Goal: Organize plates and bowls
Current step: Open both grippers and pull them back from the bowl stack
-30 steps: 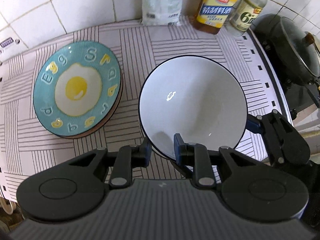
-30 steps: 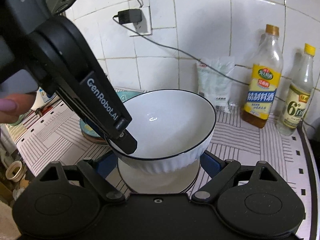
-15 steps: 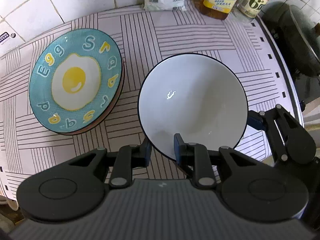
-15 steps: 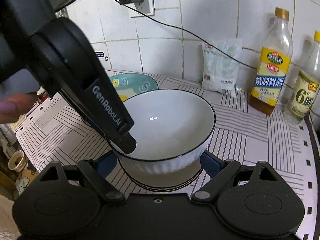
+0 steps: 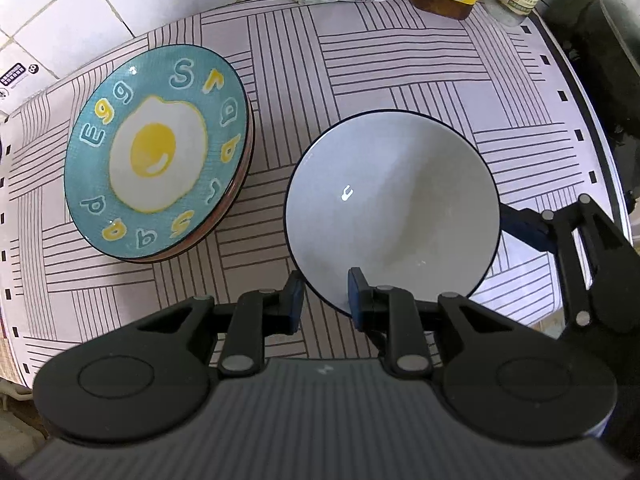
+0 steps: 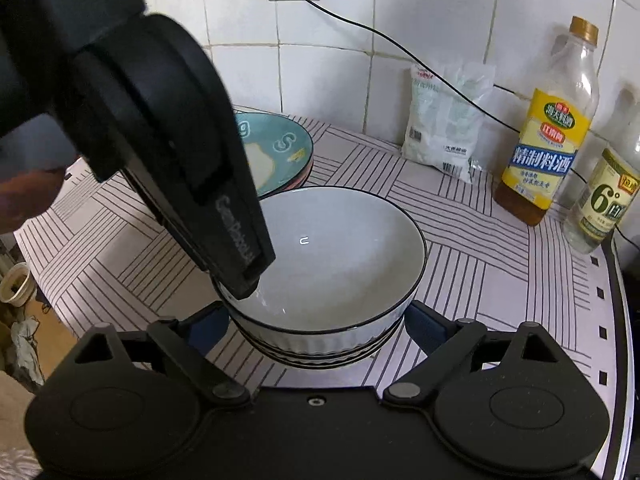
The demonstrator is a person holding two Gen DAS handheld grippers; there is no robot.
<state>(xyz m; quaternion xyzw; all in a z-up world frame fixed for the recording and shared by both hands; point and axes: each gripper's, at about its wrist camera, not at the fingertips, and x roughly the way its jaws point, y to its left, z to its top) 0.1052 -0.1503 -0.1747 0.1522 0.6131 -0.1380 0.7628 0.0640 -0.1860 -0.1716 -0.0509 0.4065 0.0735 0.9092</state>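
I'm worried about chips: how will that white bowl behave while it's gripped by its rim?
The white bowl looks like glazed ceramic, so probably stiff, fairly heavy and brittle. Its glossy surface may slip between the left gripper pads. Held at one edge only, it would likely tip; the bowl stack below looks equally chippable.

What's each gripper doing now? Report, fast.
Left gripper: closed on the white bowl rim.
Right gripper: open, fingers either side of the bowl stack, gripping nothing.

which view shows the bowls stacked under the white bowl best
The right wrist view: it sees the white bowl side-on, with the rims of the lower bowls showing beneath it. The left wrist view looks almost straight down, so only the top bowl's inside and rim show.
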